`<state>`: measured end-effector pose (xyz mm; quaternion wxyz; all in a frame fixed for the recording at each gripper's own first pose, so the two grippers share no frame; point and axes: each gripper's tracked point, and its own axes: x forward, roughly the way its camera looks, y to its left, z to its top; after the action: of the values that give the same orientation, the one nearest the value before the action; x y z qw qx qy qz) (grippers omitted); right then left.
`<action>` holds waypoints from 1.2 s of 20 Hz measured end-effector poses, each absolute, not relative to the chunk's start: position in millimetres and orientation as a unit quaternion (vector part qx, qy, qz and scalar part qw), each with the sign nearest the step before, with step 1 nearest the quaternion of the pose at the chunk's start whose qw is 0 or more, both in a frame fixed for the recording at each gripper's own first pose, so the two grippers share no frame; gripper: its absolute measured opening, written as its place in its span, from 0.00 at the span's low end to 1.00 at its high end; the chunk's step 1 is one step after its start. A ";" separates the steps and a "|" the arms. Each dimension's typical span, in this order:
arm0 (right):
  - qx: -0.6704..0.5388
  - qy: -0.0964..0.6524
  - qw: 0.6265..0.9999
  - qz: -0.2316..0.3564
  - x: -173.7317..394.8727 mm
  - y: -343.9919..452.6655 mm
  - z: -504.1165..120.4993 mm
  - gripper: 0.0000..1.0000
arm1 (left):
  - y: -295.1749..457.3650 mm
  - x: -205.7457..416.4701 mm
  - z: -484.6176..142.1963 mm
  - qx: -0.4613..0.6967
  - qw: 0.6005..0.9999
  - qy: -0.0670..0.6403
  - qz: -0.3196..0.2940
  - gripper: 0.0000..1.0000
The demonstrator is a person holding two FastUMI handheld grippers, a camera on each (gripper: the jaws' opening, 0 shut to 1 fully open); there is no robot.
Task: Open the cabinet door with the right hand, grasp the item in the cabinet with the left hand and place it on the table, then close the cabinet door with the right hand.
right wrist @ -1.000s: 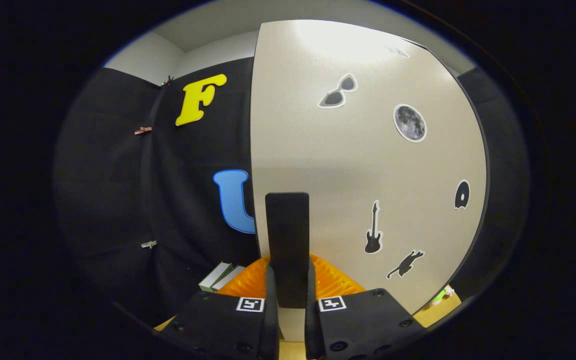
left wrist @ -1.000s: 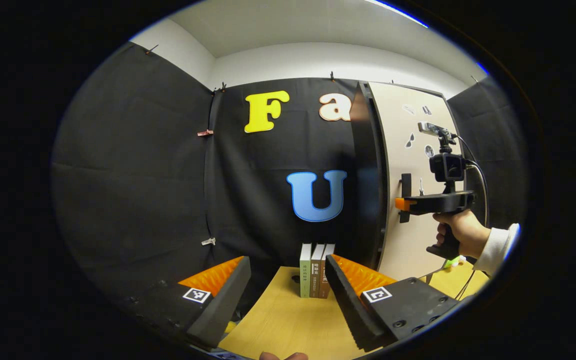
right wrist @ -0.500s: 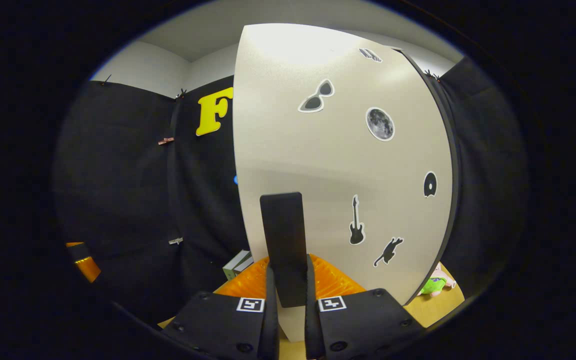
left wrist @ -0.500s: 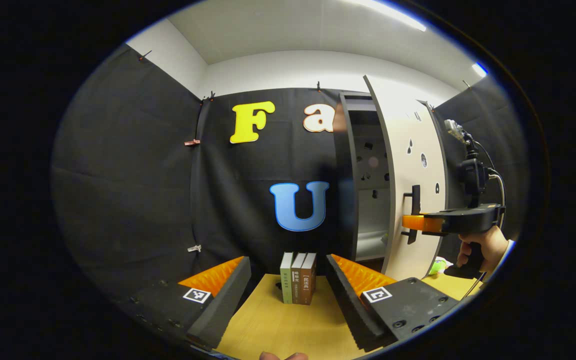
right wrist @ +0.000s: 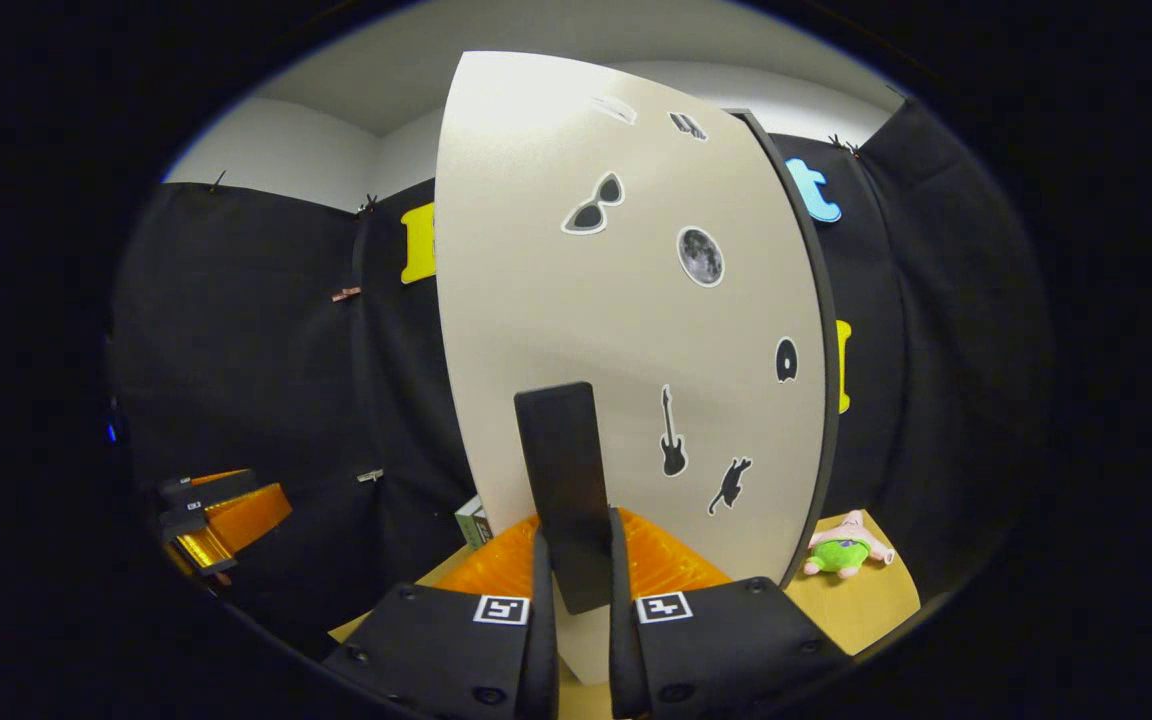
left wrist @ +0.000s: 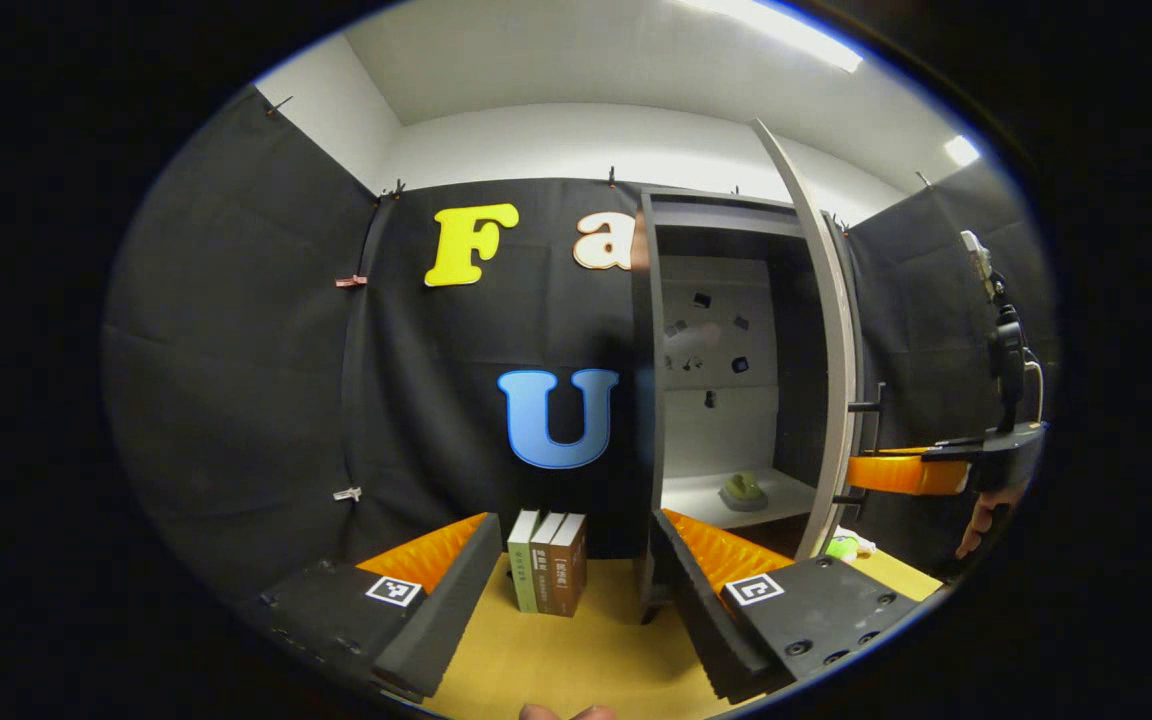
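In the left gripper view the tall cabinet [left wrist: 648, 400] stands open, its beige door [left wrist: 831, 350] swung out edge-on. A small greenish item [left wrist: 744, 491] sits on the white shelf inside. My left gripper [left wrist: 576, 570] is open over the table, well short of the cabinet. At the right of that view my right gripper [left wrist: 861, 470] holds the door's handle. In the right gripper view my right gripper [right wrist: 574, 590] is shut on the black handle [right wrist: 564, 480] of the stickered door [right wrist: 626, 330].
Three books [left wrist: 548, 562] stand upright on the wooden table [left wrist: 576, 655] left of the cabinet. A green and pink plush toy [right wrist: 841, 553] lies on the table to the right of the door. Black cloth walls close in the booth behind.
My right gripper has pulled the door from nearly closed to wide open, baring the cabinet's inside and the item on its shelf. My left gripper stayed open.
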<state>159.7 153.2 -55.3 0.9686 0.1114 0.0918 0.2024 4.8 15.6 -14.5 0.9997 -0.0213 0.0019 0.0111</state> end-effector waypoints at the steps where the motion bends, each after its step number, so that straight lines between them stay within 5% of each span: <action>1: 0.110 0.092 0.969 0.201 157.9 148.6 -55.1 0.23 | 9.5 5.0 -12.9 -0.023 1.000 0.001 0.006 0.94; 24: 0.058 0.080 0.993 0.062 141.8 3.5 -50.6 0.17 | -46.6 24.4 -13.2 -0.031 0.999 0.006 -0.022 0.94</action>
<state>141.8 3.5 -50.6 0.9932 0.0579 0.0800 0.0625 24.4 -46.6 -13.2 0.9993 -0.0310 0.0061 -0.0221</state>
